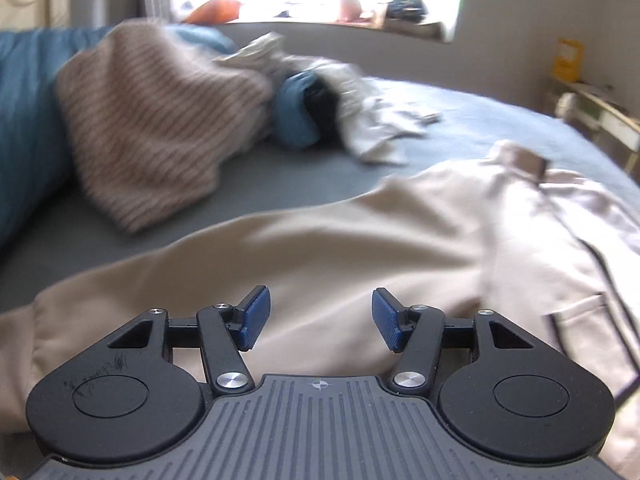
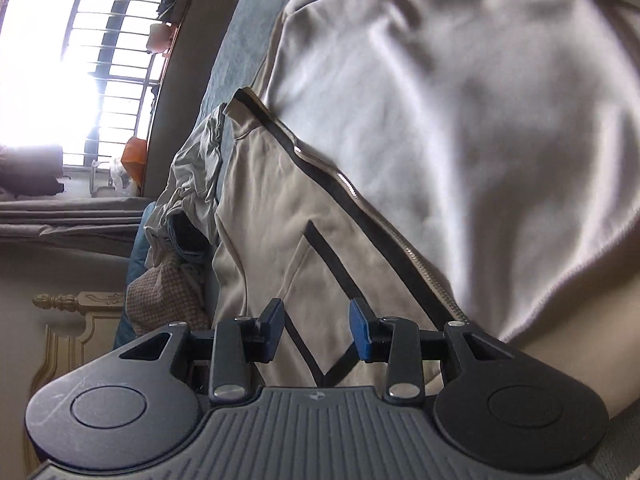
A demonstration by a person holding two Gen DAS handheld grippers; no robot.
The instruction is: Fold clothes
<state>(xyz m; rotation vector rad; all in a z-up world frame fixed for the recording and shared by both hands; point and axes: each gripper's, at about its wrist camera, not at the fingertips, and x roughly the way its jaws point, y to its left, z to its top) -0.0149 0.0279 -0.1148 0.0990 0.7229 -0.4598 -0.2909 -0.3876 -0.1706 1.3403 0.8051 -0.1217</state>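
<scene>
Both grippers hang over the beige zip-up jacket (image 1: 360,248) with nothing in their grasp. Between the left gripper (image 1: 321,319) pads there is a wide gap, and the plain beige panel lies straight ahead of and below them, spread across the grey-blue bedsheet (image 1: 248,184). Across the room's other view, the right gripper (image 2: 317,330) has its jaws parted more narrowly, empty too, with the dark-edged pocket (image 2: 320,280) directly beyond its tips and the zipper (image 2: 360,204) running off to its right.

Further out from the left gripper, a striped garment (image 1: 152,120) and a pale crumpled one (image 1: 360,96) are heaped against a blue duvet (image 1: 24,120).

My worry is the fabric: it looks smooth and slack, so a pinch could take only the top layer, and the fold would drag the front panel askew while the layer beneath stays put. Closing on the zipper teeth or the pocket edge might also give a poor hold that slips mid-lift. And the jacket seems to lie rumpled near the right gripper, so any crease left there gets folded in.
</scene>
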